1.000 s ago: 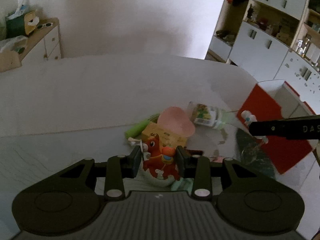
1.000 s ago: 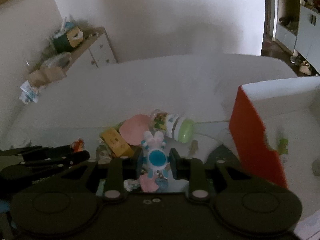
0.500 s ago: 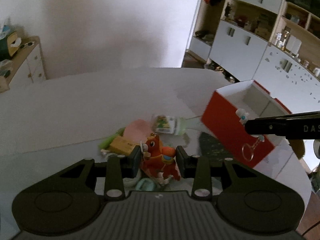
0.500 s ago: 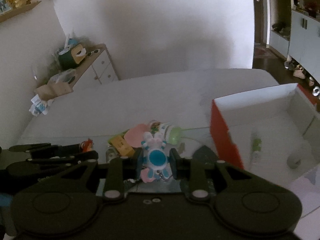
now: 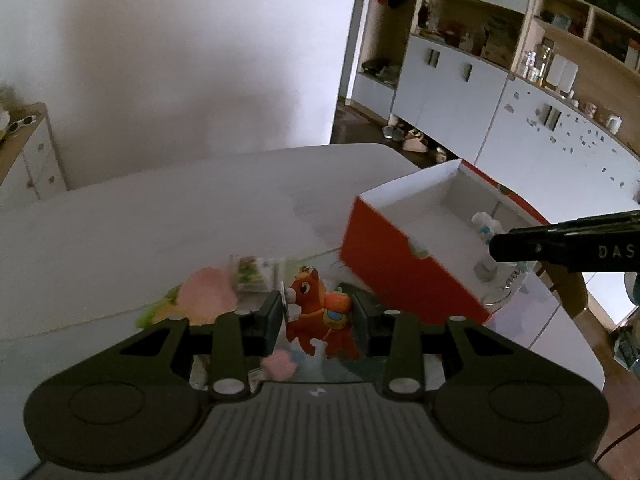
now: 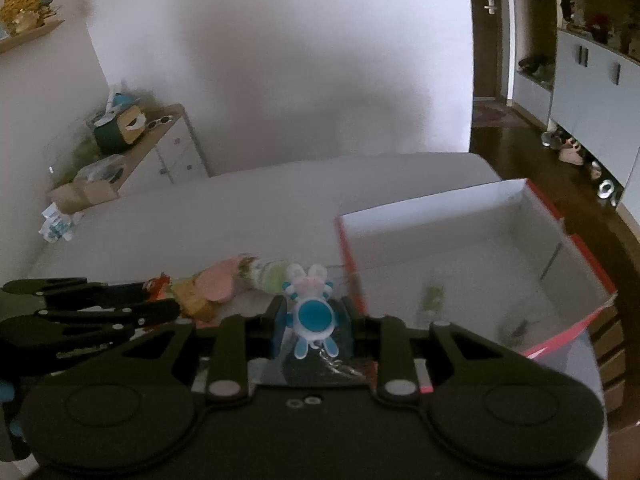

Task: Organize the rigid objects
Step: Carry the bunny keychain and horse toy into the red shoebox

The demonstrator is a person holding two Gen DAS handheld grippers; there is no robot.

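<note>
The left gripper (image 5: 316,316) is clamping a red horse figurine (image 5: 320,314) between its two pads, jaws partly closed against the toy's sides, holding it clear of the table (image 5: 140,224). The right gripper (image 6: 314,318) is gripping a blue-and-white rabbit keychain (image 6: 310,312) with its jaws nearly fully closed; the key ring is hanging below the toy.

In the left wrist view, the right gripper is appearing as a dark bar at the right edge, above the red box (image 5: 400,276).

Beyond the grippers, a loose pile is lying on the table: a pink heart-shaped piece (image 5: 208,294), a yellow block (image 6: 192,304) and a small bottle (image 5: 252,272) on its side. The red box is sitting open-topped just right of the pile, with small items, too blurred to identify, resting on its white floor.
</note>
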